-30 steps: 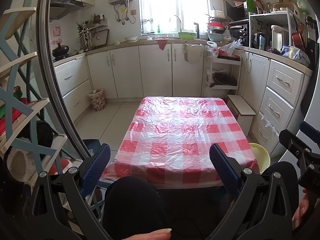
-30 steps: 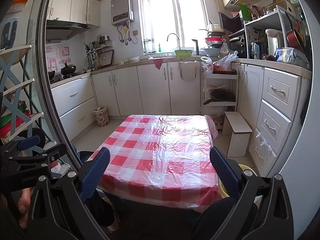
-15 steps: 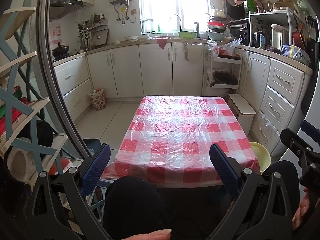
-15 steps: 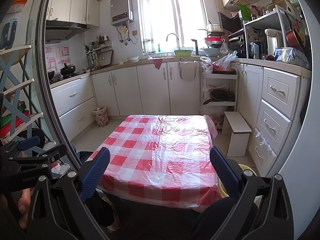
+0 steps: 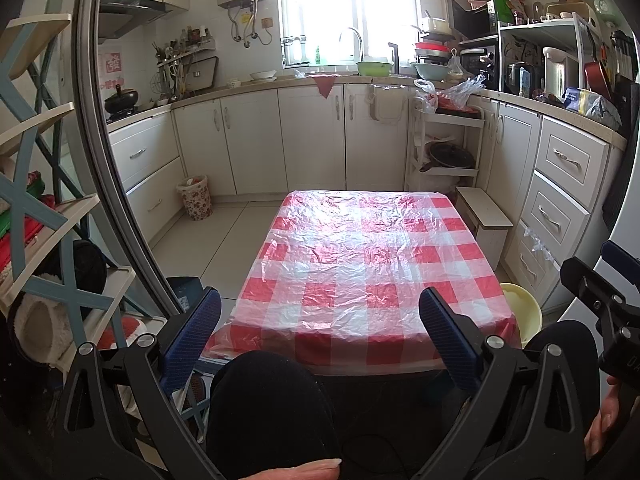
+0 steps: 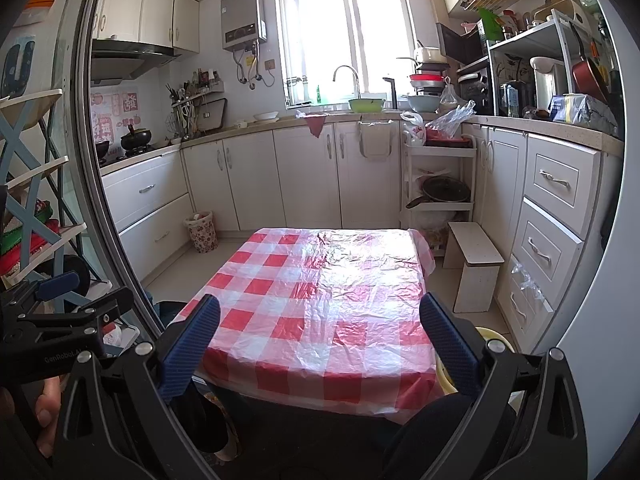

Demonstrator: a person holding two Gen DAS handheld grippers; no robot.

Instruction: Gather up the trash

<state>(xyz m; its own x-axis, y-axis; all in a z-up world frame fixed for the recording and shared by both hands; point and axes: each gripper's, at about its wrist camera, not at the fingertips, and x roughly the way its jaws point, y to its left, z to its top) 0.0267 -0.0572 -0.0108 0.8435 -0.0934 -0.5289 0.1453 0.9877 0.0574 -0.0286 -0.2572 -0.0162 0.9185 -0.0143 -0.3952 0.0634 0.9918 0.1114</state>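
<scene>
A low table under a red-and-white checked plastic cover [image 5: 360, 264] [image 6: 320, 300] stands ahead of both grippers, and no loose trash shows on it. A small floral waste bin [image 5: 195, 198] [image 6: 202, 231] with something in it stands on the floor by the left cabinets. My left gripper [image 5: 320, 320] is open, its blue pads [image 5: 192, 332] spread wide over the table's near edge and the person's dark-clad knees. My right gripper [image 6: 320, 328] is open too, with nothing between its fingers. The right gripper's body [image 5: 600, 300] shows at the left wrist view's right edge.
White cabinets [image 5: 312, 140] line the back and both sides of the kitchen. A white step stool [image 5: 486, 224] and a yellow basin [image 5: 520, 312] sit right of the table. A white rack with pans [image 5: 444, 148] stands at the back right. A blue-and-white shelf [image 5: 36, 216] rises at left.
</scene>
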